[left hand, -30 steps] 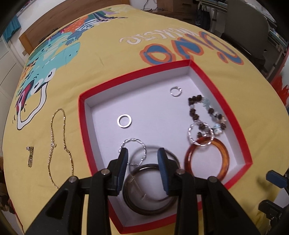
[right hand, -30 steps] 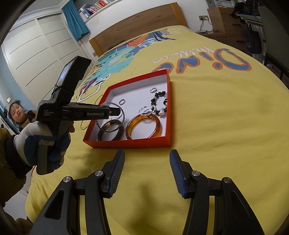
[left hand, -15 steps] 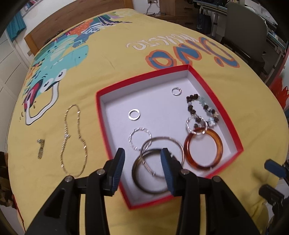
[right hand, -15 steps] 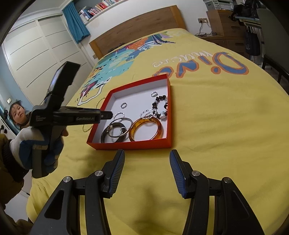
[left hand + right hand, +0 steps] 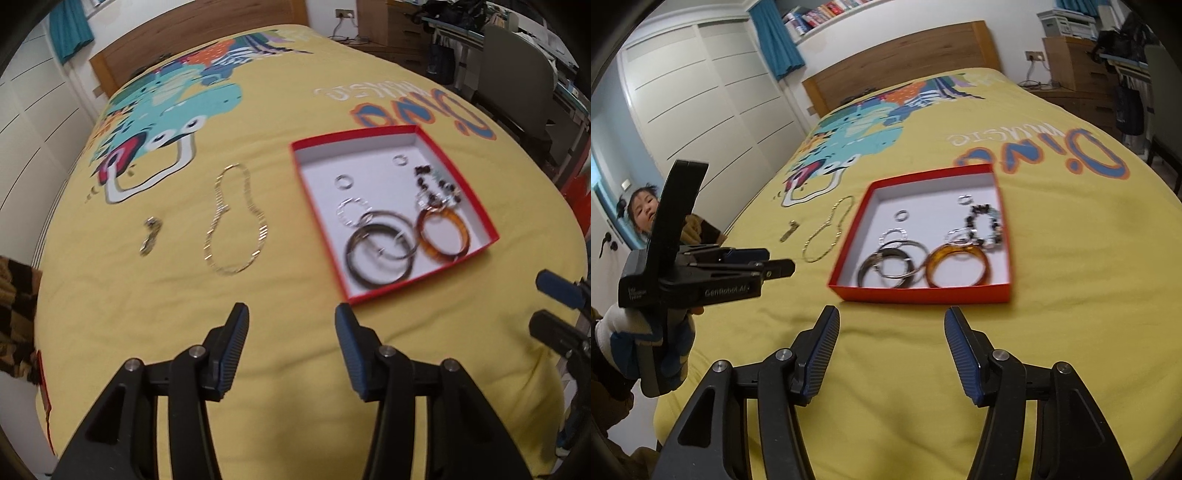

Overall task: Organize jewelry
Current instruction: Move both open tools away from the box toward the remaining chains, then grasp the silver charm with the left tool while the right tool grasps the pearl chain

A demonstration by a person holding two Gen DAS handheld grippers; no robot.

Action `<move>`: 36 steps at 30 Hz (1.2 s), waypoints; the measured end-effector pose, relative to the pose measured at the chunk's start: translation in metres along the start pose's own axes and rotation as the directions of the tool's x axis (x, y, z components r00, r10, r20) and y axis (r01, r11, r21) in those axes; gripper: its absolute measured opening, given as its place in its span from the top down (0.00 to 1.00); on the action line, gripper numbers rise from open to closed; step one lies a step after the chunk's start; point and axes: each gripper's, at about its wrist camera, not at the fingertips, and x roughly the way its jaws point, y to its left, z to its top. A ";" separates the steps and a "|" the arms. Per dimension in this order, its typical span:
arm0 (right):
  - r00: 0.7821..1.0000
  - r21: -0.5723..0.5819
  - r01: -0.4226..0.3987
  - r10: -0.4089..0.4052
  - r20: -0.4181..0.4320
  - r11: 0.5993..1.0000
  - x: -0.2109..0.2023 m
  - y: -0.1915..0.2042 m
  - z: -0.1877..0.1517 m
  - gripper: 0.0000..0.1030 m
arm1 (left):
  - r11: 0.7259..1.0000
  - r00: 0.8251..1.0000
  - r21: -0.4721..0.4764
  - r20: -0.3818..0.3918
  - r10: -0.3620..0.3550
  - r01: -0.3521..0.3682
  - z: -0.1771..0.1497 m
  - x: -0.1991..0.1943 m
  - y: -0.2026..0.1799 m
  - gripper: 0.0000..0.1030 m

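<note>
Task well advanced, by the look of it. Red box [image 5: 484, 218] on the bed, white-lined, already holding most pieces: dark bangle [image 5: 378, 256] at the near edge with a thin silver hoop [image 5: 391, 234] overlapping it, amber bangle [image 5: 443, 236] just beside, small twisted silver ring [image 5: 352, 212] touching the hoop, dark-and-pale beaded bracelet [image 5: 436, 182] toward the far right wall, two small silver rings [image 5: 344, 181] on the bare lining.

Still outside the box: gold chain [image 5: 236, 221] lying in a loop on the bedspread [image 5: 295, 302], to the left of the box; small metallic clasp-like piece [image 5: 149, 236] further left, too blurred to identify. Two items left to collect, judging by this layout.

Left claw [image 5: 291, 332]: jaws opening, nothing between them, poised over bare bedspread short of the chain and the box. Right claw [image 5: 890, 343]: jaws opening, nothing between them, near the front wall of the box, not touching. Likely next: left claw toward the chain.

No table in use; bed serves as work area. Yellow spread, dinosaur print, large blue-and-orange lettering; soft, slightly rumpled, so thin chain probably awkward to pinch. Wooden headboard [image 5: 905, 55] behind. White wardrobe doors [image 5: 701, 110] on the left, teal curtains, bookshelf high on the wall, wooden cabinet and cluttered desk area on the right. Gloved hand [image 5: 642, 343] on the left claw's handle; a second person at the left edge of the right wrist view.
</note>
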 end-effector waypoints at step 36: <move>0.971 -0.094 -0.190 0.173 -0.163 0.977 0.157 0.112 0.054 0.36 | 0.983 0.986 -0.090 -0.067 0.153 -0.158 0.044 0.080 0.158 0.55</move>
